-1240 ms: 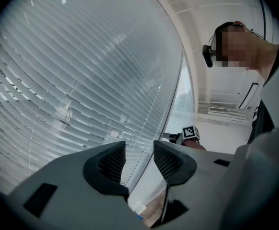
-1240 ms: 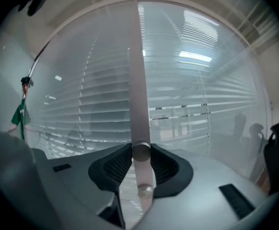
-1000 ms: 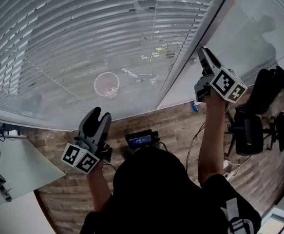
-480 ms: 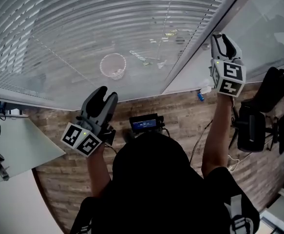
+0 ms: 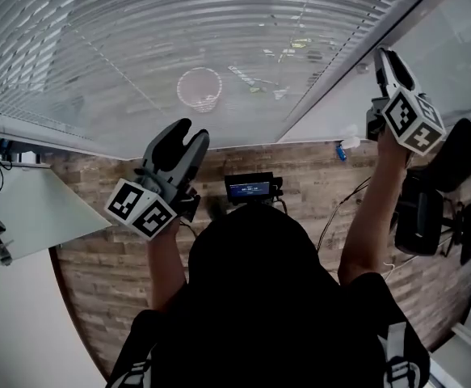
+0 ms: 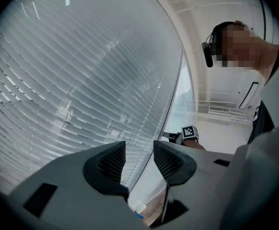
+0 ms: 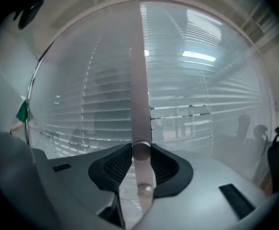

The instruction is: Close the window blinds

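Up in front of the blinds (image 5: 178,31), the right gripper (image 7: 140,153) has its jaws clamped on the thin wand (image 7: 140,71) that hangs there. Near the blinds' lower edge, the left gripper (image 6: 139,159) is held with jaws apart, nothing between them.

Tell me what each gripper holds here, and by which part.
Right gripper clamps the blinds' tilt wand near its lower end. Left gripper is open, empty.
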